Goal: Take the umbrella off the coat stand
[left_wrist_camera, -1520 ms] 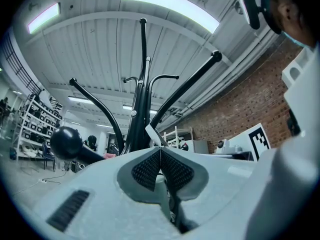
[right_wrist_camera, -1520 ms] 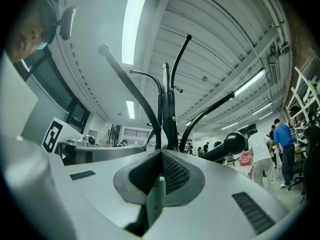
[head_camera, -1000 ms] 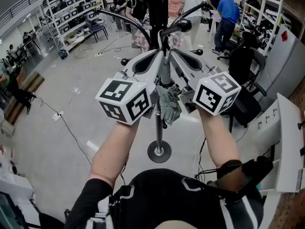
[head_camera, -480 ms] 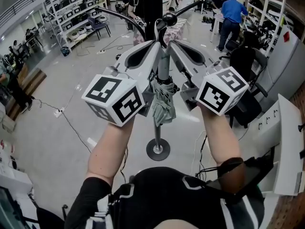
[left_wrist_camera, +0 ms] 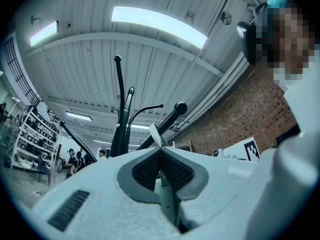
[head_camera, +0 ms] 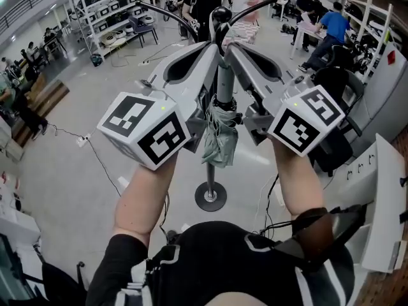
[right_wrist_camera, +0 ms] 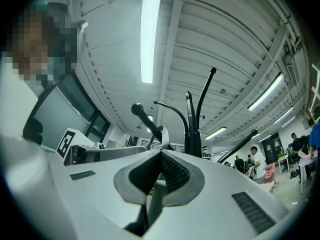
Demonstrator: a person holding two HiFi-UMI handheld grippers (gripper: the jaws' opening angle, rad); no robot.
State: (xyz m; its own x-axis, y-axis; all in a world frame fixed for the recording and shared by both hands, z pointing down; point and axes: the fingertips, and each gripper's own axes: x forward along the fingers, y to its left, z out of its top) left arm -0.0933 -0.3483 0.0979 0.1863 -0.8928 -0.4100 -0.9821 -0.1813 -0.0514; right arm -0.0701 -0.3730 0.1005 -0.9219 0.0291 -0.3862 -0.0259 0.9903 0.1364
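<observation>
Up at the stand's (head_camera: 211,195) hooks, from the head view, the left gripper (head_camera: 212,48) and right gripper (head_camera: 231,48) meet almost tip to tip. The folded umbrella (head_camera: 220,139) hangs just beneath them, close against the pole. Left gripper view: jaws pressed together on a thin pale strap (left_wrist_camera: 155,134) — the stand's hooks rise behind. Right gripper view: jaws likewise closed, pinching the strap, which curls out past their tips.

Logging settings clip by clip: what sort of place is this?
Probably a large workshop or lab hall: shelving racks stacked with gear, cables trailing over a bare floor, other people standing in the background, and strip lights on a corrugated ceiling.
</observation>
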